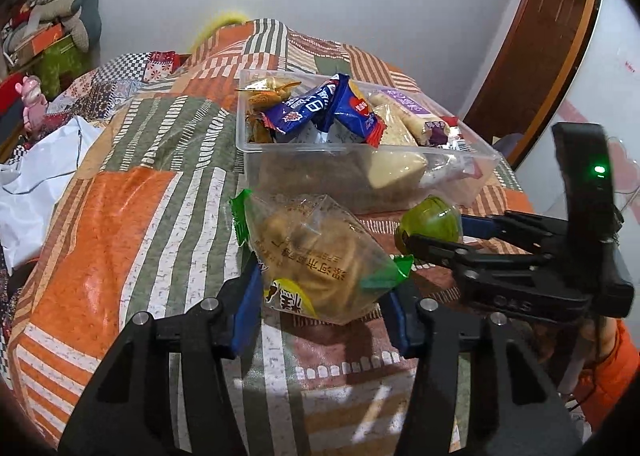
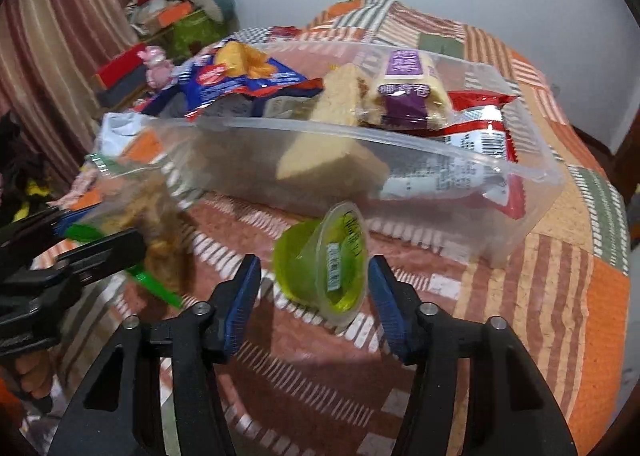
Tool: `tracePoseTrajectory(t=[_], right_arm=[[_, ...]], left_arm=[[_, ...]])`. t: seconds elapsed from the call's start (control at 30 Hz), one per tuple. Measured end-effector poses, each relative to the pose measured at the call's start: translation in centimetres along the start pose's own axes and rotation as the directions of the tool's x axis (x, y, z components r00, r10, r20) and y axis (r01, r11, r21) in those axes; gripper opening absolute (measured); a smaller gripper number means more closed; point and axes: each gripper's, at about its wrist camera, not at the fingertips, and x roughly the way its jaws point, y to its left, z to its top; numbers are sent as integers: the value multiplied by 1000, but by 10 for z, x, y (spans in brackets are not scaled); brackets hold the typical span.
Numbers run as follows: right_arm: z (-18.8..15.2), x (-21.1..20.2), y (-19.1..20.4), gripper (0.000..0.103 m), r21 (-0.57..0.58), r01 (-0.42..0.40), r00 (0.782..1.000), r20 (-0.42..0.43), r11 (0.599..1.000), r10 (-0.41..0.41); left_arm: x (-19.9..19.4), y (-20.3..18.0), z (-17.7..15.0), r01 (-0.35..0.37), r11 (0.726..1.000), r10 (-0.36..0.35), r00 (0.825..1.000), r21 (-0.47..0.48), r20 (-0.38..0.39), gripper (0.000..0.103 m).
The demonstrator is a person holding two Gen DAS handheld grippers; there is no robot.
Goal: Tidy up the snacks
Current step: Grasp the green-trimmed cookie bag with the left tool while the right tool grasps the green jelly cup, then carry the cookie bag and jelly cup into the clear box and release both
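A clear plastic box [image 1: 460, 176] [image 2: 520, 212] on a patchwork quilt holds several wrapped snacks: blue packets [image 1: 316, 108], a purple-label roll [image 2: 404, 96] and a cake wedge [image 2: 340, 136]. In front of it lies a clear bag of biscuits [image 1: 316, 260] with green ends, between the open blue pads of my left gripper [image 1: 324, 308]; the pads stand close to its sides. A green jelly cup [image 2: 324, 264] [image 1: 430, 222] lies on its side between the open fingers of my right gripper [image 2: 314, 296], untouched on both sides. The biscuit bag [image 2: 152, 216] appears blurred in the right wrist view.
The quilt [image 1: 132, 216] covers a raised, uneven surface that falls away at left and front. White cloth [image 1: 44, 176] lies at the left edge. Piled cushions and boxes [image 1: 44, 28] stand far left. A wooden door frame [image 1: 552, 56] is at right.
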Motion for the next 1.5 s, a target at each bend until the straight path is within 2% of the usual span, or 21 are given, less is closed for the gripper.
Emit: tracePoseTrajectory(t=[0.2, 0.37, 0.67, 1.1, 1.5], right_arm=[[2, 5, -3, 45, 26, 8, 1000, -2, 1000, -8], [1, -5, -4, 42, 54, -2, 999, 39, 999, 0], [-5, -32, -5, 41, 73, -6, 994, 106, 997, -2], [-5, -87, -30, 41, 123, 6, 968, 247, 992, -36], [9, -99, -53, 42, 138, 18, 947, 315, 990, -61]], left_arm=[[0, 2, -4, 34, 999, -34, 999, -5, -3, 53], [-3, 3, -5, 48, 999, -48, 999, -11, 7, 53], [-23, -9, 3, 34, 999, -35, 998, 23, 48, 53], [-52, -49, 36, 8, 995, -23, 989, 103, 144, 53], [-42, -79, 63, 21, 989, -46, 984, 149, 171, 53]])
